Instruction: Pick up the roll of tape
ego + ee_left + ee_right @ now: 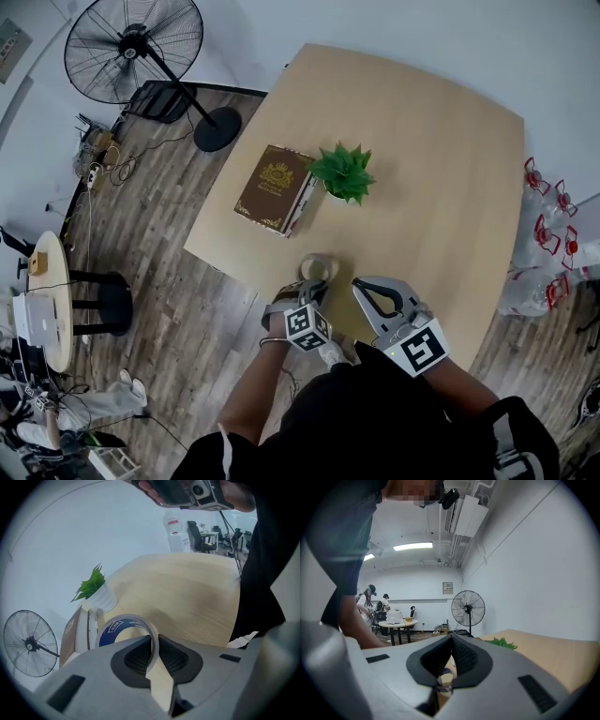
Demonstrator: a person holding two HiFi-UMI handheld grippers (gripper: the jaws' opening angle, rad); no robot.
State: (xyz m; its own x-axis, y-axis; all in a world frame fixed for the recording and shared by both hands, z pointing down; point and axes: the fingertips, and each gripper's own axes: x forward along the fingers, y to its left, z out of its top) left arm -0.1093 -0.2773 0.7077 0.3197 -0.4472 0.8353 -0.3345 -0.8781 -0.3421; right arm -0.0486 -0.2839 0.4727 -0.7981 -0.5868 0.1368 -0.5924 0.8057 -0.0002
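while the roll of tape (112,632) stands on edge, hole axis level, left claw (154,640) clamped on its wall, right claw (450,639) closed, empty

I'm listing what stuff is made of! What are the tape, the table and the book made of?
The roll of tape looks like shiny see-through plastic film on a ring printed blue inside, maybe cardboard. The table looks like pale wood or wood-look coating: faint grain, smooth matte top. The book has a dark brown stiff cover, maybe leather-look, with gold decoration.
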